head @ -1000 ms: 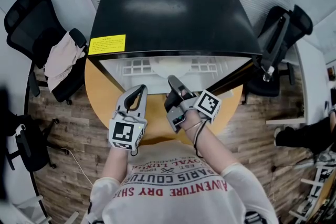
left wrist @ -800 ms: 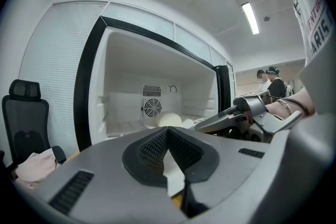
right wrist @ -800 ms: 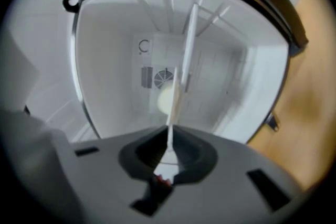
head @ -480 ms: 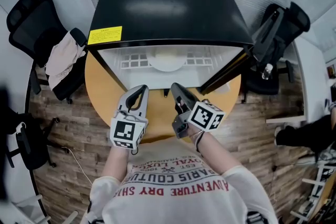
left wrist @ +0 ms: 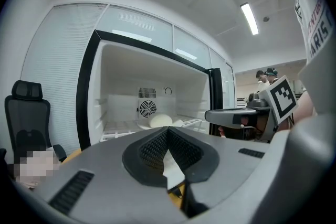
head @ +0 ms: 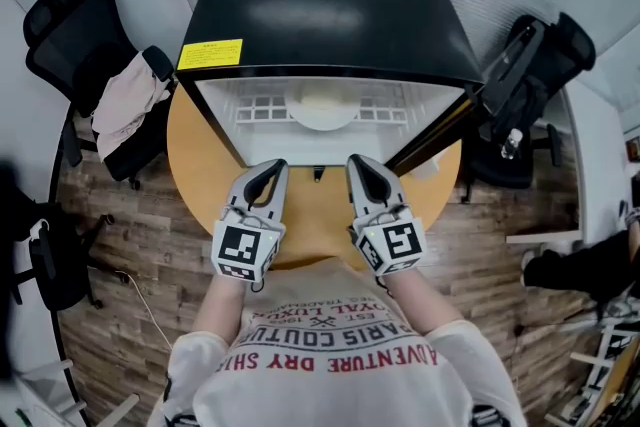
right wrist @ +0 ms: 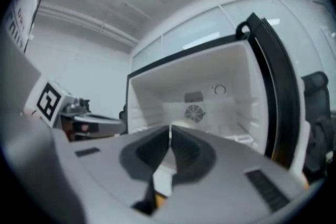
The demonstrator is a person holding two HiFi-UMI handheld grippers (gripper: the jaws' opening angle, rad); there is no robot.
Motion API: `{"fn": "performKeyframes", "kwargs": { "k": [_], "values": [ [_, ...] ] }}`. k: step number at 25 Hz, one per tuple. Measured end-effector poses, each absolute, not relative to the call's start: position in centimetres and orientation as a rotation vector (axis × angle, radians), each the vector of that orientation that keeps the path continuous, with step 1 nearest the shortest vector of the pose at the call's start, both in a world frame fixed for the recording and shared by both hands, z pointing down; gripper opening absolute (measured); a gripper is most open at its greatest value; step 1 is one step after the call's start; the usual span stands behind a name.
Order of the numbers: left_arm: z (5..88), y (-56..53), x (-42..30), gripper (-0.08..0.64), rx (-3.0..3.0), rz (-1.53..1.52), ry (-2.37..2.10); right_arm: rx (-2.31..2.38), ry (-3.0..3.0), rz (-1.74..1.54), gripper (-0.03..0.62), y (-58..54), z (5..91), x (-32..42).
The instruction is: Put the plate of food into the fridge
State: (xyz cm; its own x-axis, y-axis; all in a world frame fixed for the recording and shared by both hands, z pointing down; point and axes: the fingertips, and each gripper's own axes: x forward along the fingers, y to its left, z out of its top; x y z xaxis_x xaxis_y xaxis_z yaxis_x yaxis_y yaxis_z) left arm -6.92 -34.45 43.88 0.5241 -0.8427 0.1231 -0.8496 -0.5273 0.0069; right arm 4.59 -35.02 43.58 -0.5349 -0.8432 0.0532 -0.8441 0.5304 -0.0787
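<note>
The black fridge (head: 320,10) stands on a round wooden table with its door (head: 440,135) swung open to the right. Inside, the plate of food (head: 322,107) rests on the white wire shelf; the left gripper view shows the plate of food (left wrist: 160,120) in front of the rear fan. My left gripper (head: 266,177) hovers over the table before the opening, jaws shut and empty. My right gripper (head: 366,173) hangs beside it, also shut and empty. The fridge interior (right wrist: 210,99) fills the right gripper view.
The round wooden table (head: 195,165) carries the fridge. A black office chair (head: 85,65) with cloth draped on it stands at the left, another chair (head: 530,65) behind the open door at the right. Wood floor surrounds the table.
My right gripper has drawn back from the fridge opening and turned to lie parallel with the left one. The left gripper has barely moved.
</note>
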Motion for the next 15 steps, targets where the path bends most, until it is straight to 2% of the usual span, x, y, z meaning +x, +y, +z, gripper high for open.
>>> {"fn": "performKeyframes", "kwargs": {
  "k": [15],
  "values": [
    [43.0,-34.4,-6.4,0.029,2.685,0.134,-1.526,1.437,-2.725,0.178,0.029,-34.8,44.4,4.7]
  ]
}}
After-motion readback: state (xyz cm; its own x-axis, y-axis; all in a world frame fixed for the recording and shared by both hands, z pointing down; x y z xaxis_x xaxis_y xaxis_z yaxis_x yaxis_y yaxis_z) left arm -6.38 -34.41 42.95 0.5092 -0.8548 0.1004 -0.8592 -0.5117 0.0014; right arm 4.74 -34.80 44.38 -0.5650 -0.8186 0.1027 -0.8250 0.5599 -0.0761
